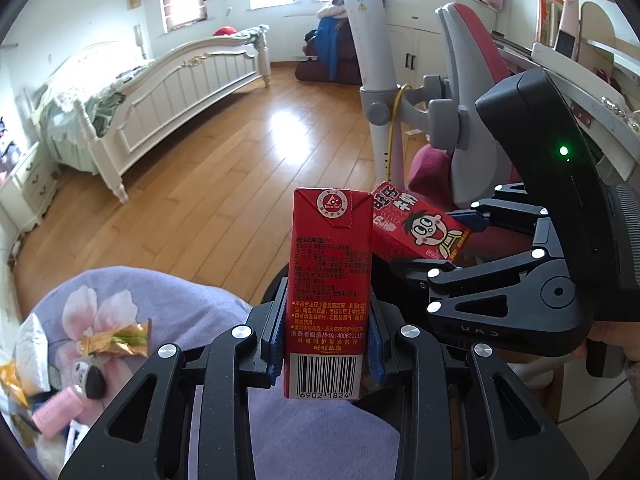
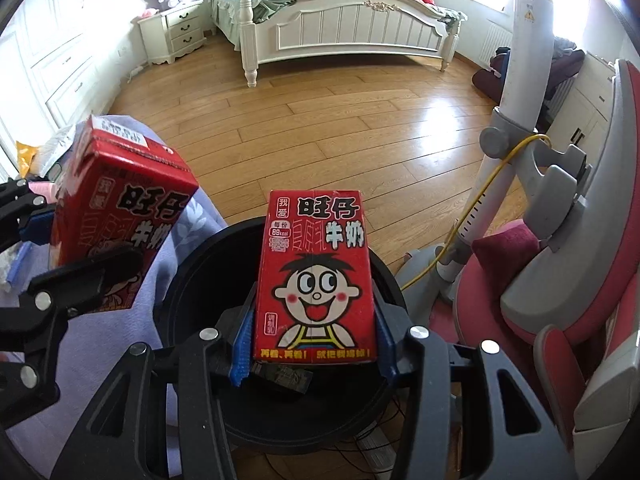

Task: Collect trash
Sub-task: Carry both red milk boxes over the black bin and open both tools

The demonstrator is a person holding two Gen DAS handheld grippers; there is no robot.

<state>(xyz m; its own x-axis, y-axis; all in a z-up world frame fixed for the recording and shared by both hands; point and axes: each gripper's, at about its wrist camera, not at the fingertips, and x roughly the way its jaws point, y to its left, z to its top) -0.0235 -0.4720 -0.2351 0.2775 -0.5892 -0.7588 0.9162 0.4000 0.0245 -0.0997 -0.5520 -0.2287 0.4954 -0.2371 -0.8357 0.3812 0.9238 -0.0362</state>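
Observation:
In the left wrist view my left gripper (image 1: pixel 326 350) is shut on a red milk carton (image 1: pixel 328 280), held upright with its barcode side facing the camera. To its right, my right gripper (image 1: pixel 460 240) grips a second red carton (image 1: pixel 416 224). In the right wrist view my right gripper (image 2: pixel 314 346) is shut on that carton (image 2: pixel 316 276), cartoon face up, above the open mouth of a black bin (image 2: pixel 192 280). The left gripper (image 2: pixel 64 248) with its carton (image 2: pixel 120 204) hangs at the left, beside the bin. A dark scrap lies inside the bin.
A purple floral cloth (image 1: pixel 168 304) at lower left carries a gold wrapper (image 1: pixel 116 340), a pink tube (image 1: pixel 56 412) and other bits. A red and grey chair (image 2: pixel 560 280) stands right of the bin, with a yellow cable (image 2: pixel 472 208). A white bed (image 2: pixel 352 28) stands across the wooden floor.

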